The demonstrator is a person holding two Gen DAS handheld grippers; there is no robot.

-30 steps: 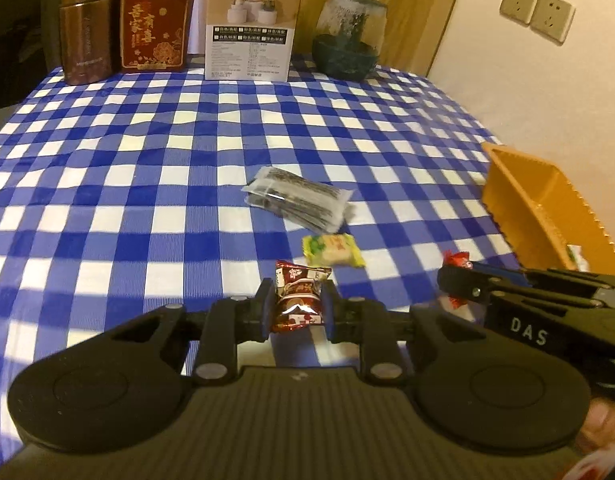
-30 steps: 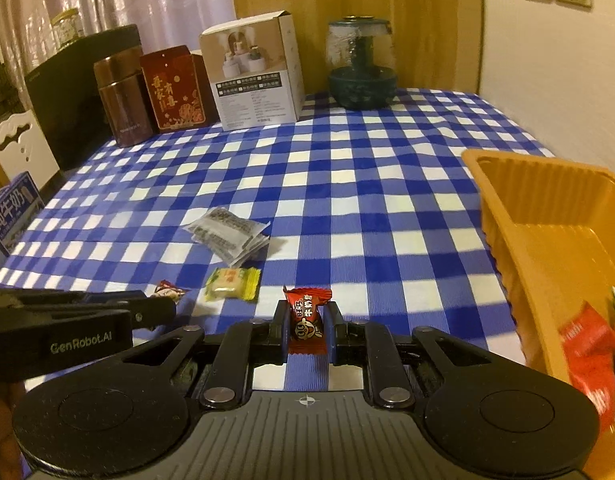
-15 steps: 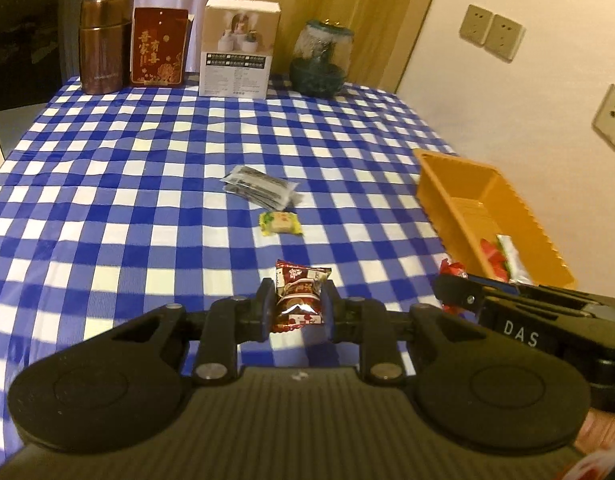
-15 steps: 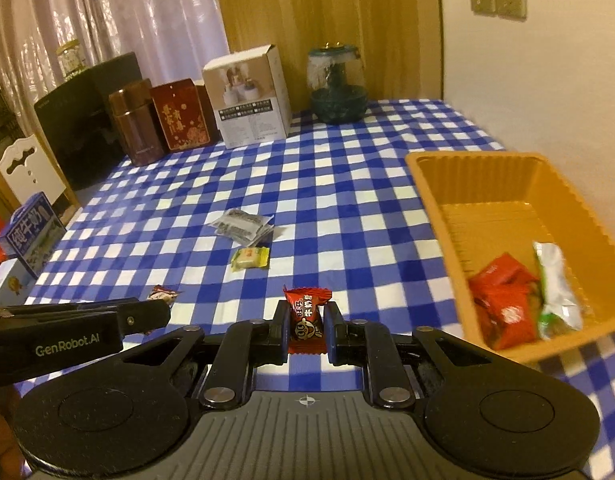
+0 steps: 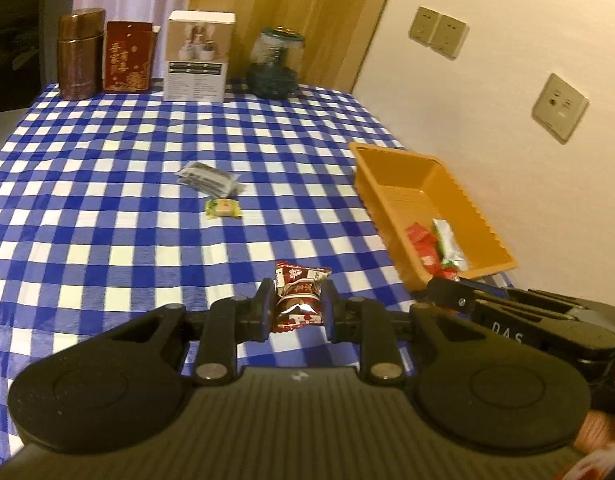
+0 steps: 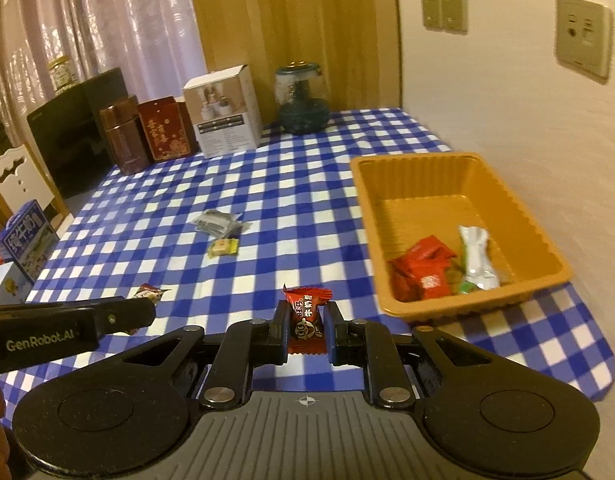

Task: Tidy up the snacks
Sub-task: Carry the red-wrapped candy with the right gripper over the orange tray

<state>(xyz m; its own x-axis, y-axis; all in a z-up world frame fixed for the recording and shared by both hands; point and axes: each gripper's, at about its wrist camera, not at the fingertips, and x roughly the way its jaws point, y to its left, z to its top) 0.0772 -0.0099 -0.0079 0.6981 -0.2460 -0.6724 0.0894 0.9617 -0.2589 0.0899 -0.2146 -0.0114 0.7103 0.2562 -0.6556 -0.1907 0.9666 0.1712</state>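
We count two grippers (image 5: 297,307) (image 6: 307,326), each pinching one candy (image 5: 298,300) (image 6: 306,312), two snacks (image 6: 224,247) (image 6: 218,223) on the cloth, one tray (image 6: 411,168), four containers (image 5: 199,60) at the back.

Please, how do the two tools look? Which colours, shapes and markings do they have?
Both are matte black. The left tool and right tool each have a ribbed grey-black body, two round discs, linkage arms with silver rivets, and blue-edged pads. Side lettering reads "GenRobot.AI" on the left, "DAS" on the right.

Left tongs (image 5: 297,305) grip maroon candy (image 5: 298,300) above checked tablecloth (image 5: 107,216).
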